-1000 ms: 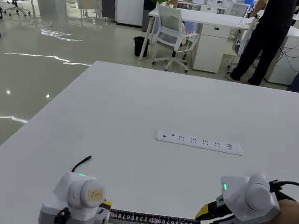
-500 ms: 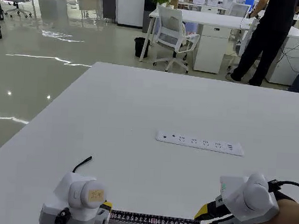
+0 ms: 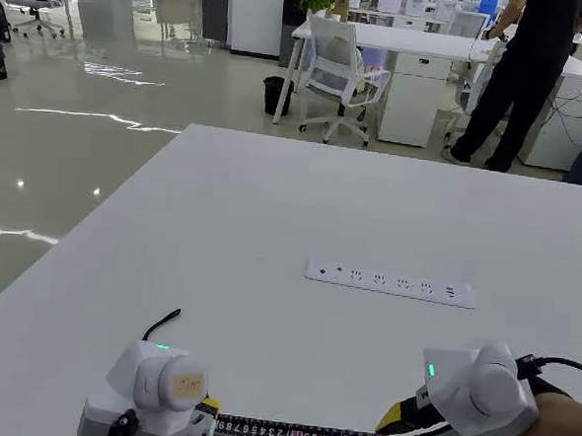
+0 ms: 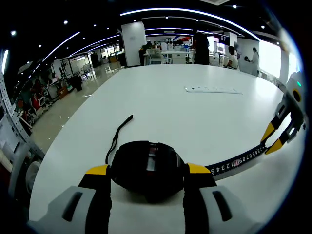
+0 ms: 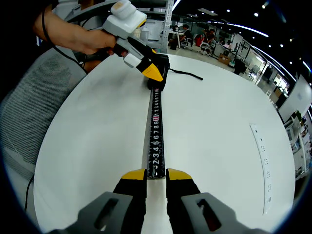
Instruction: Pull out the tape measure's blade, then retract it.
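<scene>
- Gripping item one: the left gripper [image 4: 148, 170], jaws clenched on the black case of the tape measure [image 4: 146, 155], one yellow tip on each flank. The case sits on the desk [image 3: 272, 197] at its near edge.
- Item two: the right gripper [image 5: 156, 174], jaws pinched on the free end of the blade [image 5: 156, 122], which enters between the two yellow tips.
- Blade: drawn out and straight, running low over the desk from the mouth of the case to the right jaws, printed digits facing up. No kink or twist shows.
- Black cord [image 4: 118, 136]: slack, trailing from the case across the desk on the far side from the person.
- Power strip [image 3: 391, 282]: flat on the desk, well apart from both grippers and off the line of the blade.
- Step, as judged: the pull-out is in hand, with a stretch of blade exposed between the grippers. The retraction is not yet begun.
- Next move, as judged: if more length is wanted, draw the right gripper away along the blade's own line while the left holds the case square. Otherwise walk the right gripper back toward the case, keeping the pinch so the spring takes the blade in gently and it does not whip or buckle.
</scene>
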The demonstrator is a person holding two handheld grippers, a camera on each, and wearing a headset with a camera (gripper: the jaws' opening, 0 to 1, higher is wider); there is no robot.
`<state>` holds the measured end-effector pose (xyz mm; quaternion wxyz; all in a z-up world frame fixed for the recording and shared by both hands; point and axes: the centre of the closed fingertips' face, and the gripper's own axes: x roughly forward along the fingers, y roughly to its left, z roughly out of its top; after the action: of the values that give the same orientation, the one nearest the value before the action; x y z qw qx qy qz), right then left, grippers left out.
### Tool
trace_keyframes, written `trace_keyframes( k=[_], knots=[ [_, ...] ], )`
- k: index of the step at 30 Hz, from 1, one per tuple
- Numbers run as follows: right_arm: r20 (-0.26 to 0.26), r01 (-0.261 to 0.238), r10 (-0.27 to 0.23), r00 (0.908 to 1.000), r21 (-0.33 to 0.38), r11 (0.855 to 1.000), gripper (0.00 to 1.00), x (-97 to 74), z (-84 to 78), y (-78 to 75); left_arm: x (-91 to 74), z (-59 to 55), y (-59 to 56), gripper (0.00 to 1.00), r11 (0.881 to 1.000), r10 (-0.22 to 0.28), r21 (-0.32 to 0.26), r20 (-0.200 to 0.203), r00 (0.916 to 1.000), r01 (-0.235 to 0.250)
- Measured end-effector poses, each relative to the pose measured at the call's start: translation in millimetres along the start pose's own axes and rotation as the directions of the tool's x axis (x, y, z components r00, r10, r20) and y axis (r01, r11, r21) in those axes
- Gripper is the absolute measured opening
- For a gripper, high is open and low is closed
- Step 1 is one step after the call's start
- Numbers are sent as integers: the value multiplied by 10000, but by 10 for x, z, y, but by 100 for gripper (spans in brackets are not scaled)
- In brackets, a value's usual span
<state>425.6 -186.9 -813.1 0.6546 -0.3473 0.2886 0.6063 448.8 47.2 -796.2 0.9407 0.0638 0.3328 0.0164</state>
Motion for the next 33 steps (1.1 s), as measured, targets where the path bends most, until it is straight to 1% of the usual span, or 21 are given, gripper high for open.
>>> trace_keyframes(
  k=[26,33],
  knots=[
    [62,-29,30,10000,-182,9998,14,16,61,-1,-4,8,-2,54,9999,-87,-101,-28,10000,87],
    [108,-32,33,9999,-184,9998,14,22,65,-1,-3,13,-2,55,9998,-66,-162,79,9999,67]
  ],
)
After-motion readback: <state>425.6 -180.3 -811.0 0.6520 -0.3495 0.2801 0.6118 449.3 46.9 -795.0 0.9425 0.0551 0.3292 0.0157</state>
